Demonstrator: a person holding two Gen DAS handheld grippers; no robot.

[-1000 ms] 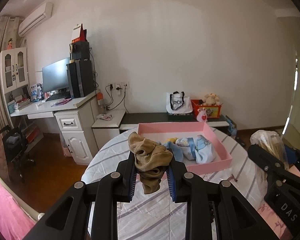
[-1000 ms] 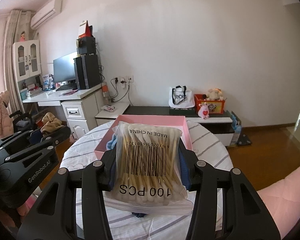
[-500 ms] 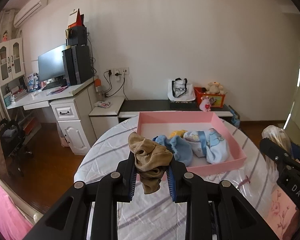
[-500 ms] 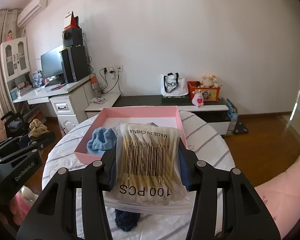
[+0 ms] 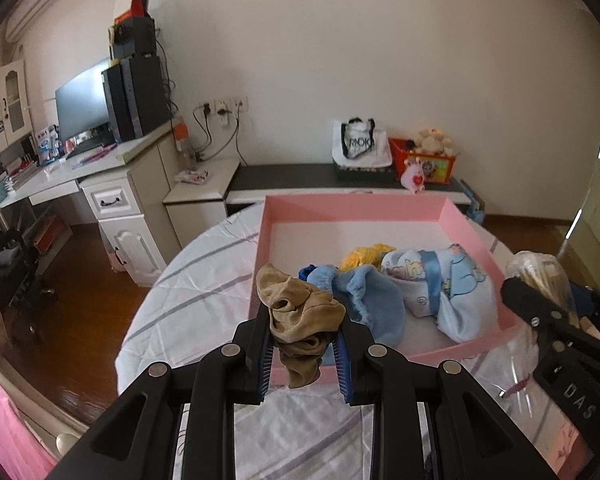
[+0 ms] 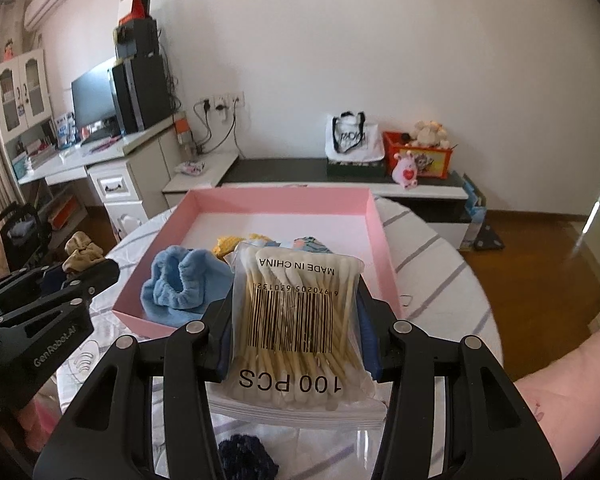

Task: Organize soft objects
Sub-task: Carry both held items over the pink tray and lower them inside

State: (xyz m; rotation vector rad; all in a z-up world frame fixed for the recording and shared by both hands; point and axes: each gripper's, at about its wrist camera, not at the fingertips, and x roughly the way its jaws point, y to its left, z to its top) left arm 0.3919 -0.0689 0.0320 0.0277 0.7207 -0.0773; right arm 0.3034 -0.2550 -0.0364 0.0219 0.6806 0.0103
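- The left gripper (image 5: 304, 356), low centre of its frame, is clamped on a tan cloth (image 5: 300, 316).
- The right gripper (image 6: 296, 328) grips a bag of cotton swabs (image 6: 296, 320).
- Both have drawn closer to the pink tray (image 5: 456, 220), which now fills mid-frame; dropping in looks near.
- A blue cloth (image 6: 180, 284) already lies inside.

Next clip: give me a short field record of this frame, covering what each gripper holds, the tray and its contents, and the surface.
left gripper: shut on a tan sock
right gripper: shut on a bag of cotton swabs
tray: pink tray on the table, open top
tray contents: blue fleece piece, yellow knit item, light blue printed bundle
surface: round table with striped cloth
loose item: dark blue knit piece on the cloth below the right gripper
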